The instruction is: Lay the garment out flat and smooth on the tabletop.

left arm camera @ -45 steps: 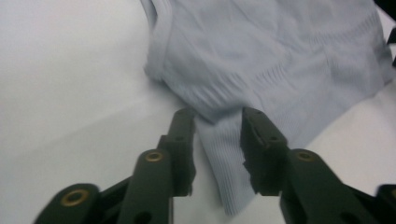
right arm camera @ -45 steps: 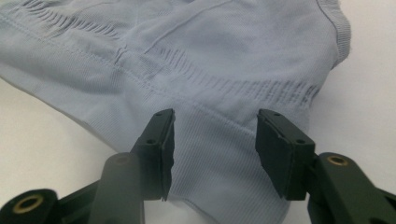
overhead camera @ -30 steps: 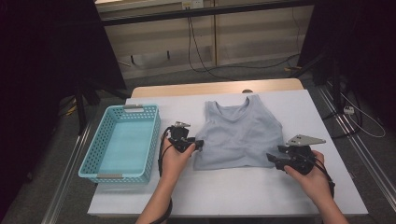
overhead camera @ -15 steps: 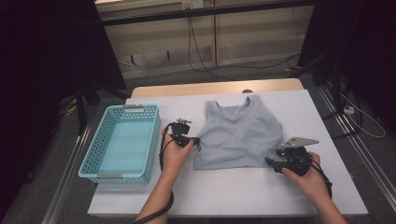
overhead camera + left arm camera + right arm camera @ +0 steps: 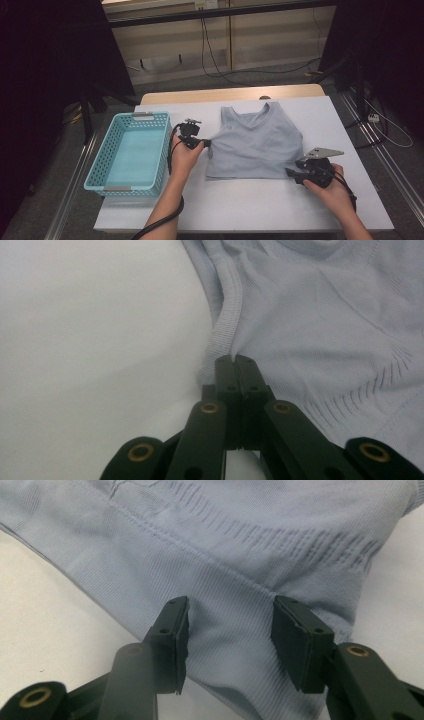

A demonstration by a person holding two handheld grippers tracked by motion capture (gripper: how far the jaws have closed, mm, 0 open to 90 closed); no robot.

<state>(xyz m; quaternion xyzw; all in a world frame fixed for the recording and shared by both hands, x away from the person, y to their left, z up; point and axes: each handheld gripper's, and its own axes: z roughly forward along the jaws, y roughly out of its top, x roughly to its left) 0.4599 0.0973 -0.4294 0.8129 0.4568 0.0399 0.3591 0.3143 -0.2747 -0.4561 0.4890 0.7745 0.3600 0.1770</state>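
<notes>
- The grey crop top (image 5: 256, 142) lies flat on the white table (image 5: 250, 210), a little right of the middle, with its neckline toward the far edge and its hem toward the person.
- The left gripper (image 5: 206, 143) sits at the top's left side edge; in the left gripper view its jaws are pressed together, pinching the ribbed armhole edge of the top (image 5: 320, 315) at their tips (image 5: 236, 360).
- The right gripper (image 5: 289, 172) rests at the near right corner of the hem. In the right gripper view its jaws stand partly apart with the ribbed hem band (image 5: 225, 600) running between them; they have just been closing in, but the pads (image 5: 182, 630) do not yet press the cloth.
- A light blue plastic basket (image 5: 95, 172) with a perforated wall stands on the left part of the table, just beside the left hand (image 5: 184, 159), and nothing lies in it.
- The table top is a plain white sheet, with a strip of bare wood (image 5: 230, 93) along its far edge.
- Metal rails (image 5: 75, 195) run along the floor on both sides of the table.
- Beyond the table lies grey carpet (image 5: 175, 85), with black cables (image 5: 215, 60) trailing across it and a pale panelled wall (image 5: 170, 45) behind.
- Dark curtains (image 5: 50, 70) hang at far left and far right, leaving the room's sides in shadow.
- A black cable (image 5: 160, 225) trails from the left gripper along the forearm to the near edge.
</notes>
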